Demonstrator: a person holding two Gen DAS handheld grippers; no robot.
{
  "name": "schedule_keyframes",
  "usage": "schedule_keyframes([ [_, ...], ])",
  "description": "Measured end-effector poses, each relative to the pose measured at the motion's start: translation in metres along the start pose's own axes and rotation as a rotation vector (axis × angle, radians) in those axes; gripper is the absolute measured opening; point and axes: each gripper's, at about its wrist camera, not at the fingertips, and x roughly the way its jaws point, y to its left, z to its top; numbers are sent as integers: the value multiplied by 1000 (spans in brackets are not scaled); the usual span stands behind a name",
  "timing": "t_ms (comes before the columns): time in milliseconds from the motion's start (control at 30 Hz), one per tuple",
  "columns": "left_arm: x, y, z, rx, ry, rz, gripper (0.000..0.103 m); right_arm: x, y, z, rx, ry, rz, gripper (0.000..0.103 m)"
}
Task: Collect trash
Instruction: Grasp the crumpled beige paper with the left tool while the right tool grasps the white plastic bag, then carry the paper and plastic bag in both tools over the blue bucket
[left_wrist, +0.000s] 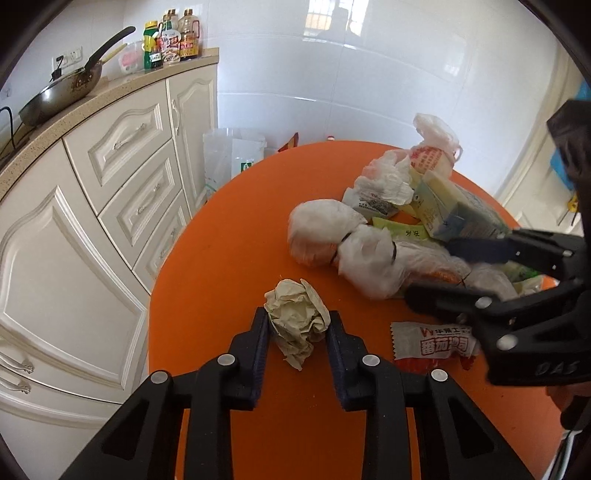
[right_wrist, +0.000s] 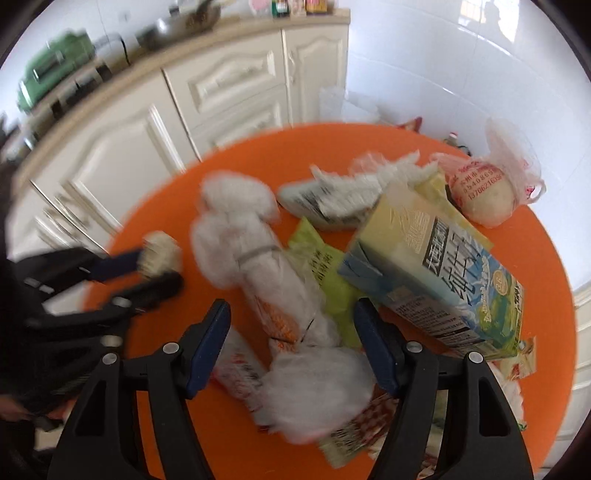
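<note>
Between the left gripper's (left_wrist: 297, 325) closed fingers sits a crumpled paper ball (left_wrist: 297, 325); right gripper (right_wrist: 291, 317) released.

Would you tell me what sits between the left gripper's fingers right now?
A crumpled paper ball sits between the left gripper fingers on the orange table, seen in the left wrist view.

Bright daylight, window glare on white tiles (left_wrist: 369, 74) — right view motion-blurred, fisheye edges bent.
</note>
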Motion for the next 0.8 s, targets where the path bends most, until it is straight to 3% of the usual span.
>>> schedule_keyframes([
  [100,-4,0,2,2,-1,-14,26,16,5,5,-61,48,-49,69],
  [200,-12,1,3,-2,-10,-31,25,21,7,2,-80,57,-71,53],
  [333,-25,2,-2,-3,-29,-32,24,-1,0,-6,-2,0,8,37],
  [533,-45,-5,-6,-13,-51,-49,23,-26,-19,-24,145,-59,94,36],
  [800,-84,-26,-14,13,-87,-73,23,-80,-23,-51,235,-197,152,36],
])
